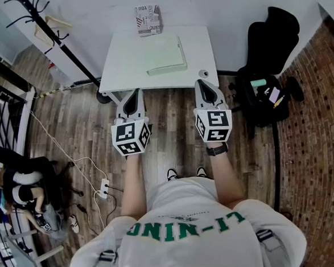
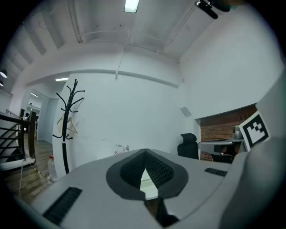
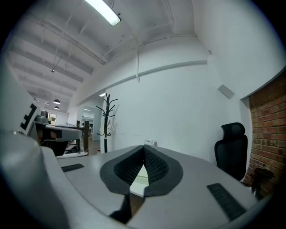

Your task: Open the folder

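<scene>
A pale green folder [image 1: 167, 55] lies closed and flat on the white table [image 1: 123, 70], toward its far middle. My left gripper [image 1: 134, 92] is held level just short of the table's near edge, at its left part, jaws shut with nothing in them. My right gripper [image 1: 202, 83] hovers level at the near right corner, also shut and empty. In the left gripper view the gripper [image 2: 144, 152] has its pads meeting at the tips, and a sliver of the folder [image 2: 148, 183] shows below them. The right gripper view shows that gripper [image 3: 144, 147] the same way, with the folder [image 3: 139, 181] beyond it.
A printed box [image 1: 148, 13] stands at the table's far edge against the wall. A small grey round item [image 1: 203, 73] sits near the right corner. A black office chair [image 1: 269, 63] stands to the right, a coat rack [image 1: 46, 27] to the left. A power strip [image 1: 104, 187] lies on the wood floor.
</scene>
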{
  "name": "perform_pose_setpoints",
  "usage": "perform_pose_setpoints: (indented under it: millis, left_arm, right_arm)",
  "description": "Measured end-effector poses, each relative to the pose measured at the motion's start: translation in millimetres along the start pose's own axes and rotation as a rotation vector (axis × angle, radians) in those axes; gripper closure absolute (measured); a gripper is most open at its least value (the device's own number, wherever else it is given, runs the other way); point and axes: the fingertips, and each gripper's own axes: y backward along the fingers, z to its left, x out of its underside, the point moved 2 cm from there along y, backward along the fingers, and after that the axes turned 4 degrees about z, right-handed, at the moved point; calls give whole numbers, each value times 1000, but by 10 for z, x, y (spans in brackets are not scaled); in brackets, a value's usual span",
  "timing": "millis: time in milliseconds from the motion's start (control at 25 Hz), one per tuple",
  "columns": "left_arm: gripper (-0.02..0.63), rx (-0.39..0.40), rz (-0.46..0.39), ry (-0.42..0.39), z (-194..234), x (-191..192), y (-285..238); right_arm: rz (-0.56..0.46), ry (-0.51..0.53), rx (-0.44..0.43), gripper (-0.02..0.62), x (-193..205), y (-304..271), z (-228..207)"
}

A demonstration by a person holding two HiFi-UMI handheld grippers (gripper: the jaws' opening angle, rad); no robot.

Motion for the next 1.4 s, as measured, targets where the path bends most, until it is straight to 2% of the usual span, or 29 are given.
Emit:
perform_pose_setpoints:
  millis: [240,400,760,920,1080,1400]
  left_arm:
    - [594,9,-4,-2,210,102,67]
    - [594,0,-23,38,381,226,119]
    - [594,-6,-3,34,722,369,-56]
    - [594,-2,3,29,809,363,-425]
    - [594,7,-2,8,872,287,-1026]
    - [594,-11,-39,-16,932,-248,-2411]
  right_arm:
    - [11,-53,16,577,132,-138,206]
    - [57,-34,-6,577,290,-243,471]
    - [96,-32,-44,577,414,-681,782]
    - [101,-38,-50,577,409,-1052,674]
    - [81,-52,-55,577,314,-1590,397]
    - [26,-52,-88,577,-240,-2771,-410]
